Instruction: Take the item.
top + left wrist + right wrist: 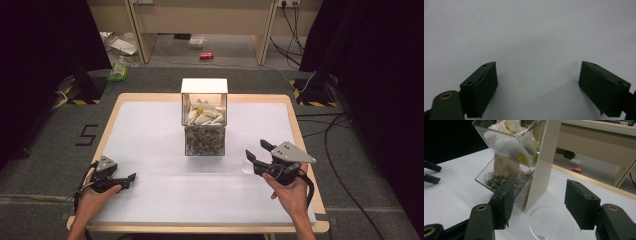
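Two hand-held grippers worked at the table (150,125), whose top was covered with a white sheet. On the person's left, the left gripper (131,177) rested low near the front edge, held by the left hand (95,192), well apart from everything else on the table. In the left gripper view its two black jaws stood wide apart over bare white surface, with nothing between them. On the other side, the right hand (290,192) carried the right gripper (257,151), which pointed toward the middle of the table. Its jaws stood partly apart, neither wide nor pinched. In the right gripper view a clear plastic cup (550,224) sat between and just below the two jaws, its rim open toward the camera; the pads flanked it on both sides with a gap showing at each, so they did not press on it. From above, the cup (247,166) appeared as a faint clear shape on the sheet just beside the gripper's tips, to the right of the dispenser. That dispenser (204,122), a two-tier clear holder with a white back panel, stood upright at the centre of the table toward its far side. Its upper bin held pale sachets (509,140) and its lower bin held darker packets (504,181). Beyond the table, a red can (206,56) lay on the floor.
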{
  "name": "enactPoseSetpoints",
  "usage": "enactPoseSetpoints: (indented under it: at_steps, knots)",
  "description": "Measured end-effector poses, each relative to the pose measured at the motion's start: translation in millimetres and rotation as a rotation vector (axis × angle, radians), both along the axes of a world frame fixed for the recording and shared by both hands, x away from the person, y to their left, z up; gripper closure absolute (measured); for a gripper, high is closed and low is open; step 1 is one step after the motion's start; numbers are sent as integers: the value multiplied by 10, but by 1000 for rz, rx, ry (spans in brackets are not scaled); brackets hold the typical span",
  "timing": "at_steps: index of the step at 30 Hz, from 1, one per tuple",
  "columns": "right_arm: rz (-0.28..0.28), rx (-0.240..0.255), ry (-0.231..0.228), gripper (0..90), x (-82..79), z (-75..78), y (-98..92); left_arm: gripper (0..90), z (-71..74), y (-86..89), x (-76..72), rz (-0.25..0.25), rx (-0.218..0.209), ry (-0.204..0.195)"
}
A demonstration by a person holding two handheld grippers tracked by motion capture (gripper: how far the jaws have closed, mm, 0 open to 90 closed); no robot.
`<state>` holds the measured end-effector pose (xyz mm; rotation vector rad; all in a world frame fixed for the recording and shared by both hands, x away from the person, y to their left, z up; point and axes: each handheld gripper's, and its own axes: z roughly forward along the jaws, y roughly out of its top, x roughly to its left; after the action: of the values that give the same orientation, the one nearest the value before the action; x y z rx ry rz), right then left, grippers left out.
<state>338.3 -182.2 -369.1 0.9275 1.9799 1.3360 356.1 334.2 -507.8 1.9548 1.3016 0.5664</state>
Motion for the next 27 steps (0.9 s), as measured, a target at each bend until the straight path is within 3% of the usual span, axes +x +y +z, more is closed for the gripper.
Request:
enactPoseSetpoints:
  at_steps: [17,27]
  knots:
    - [59,32,-47,460,199,298,266,147,0,1,1,0,-1,0]
    - [92,47,-63,491,283,375,386,146,0,1,1,0,-1,0]
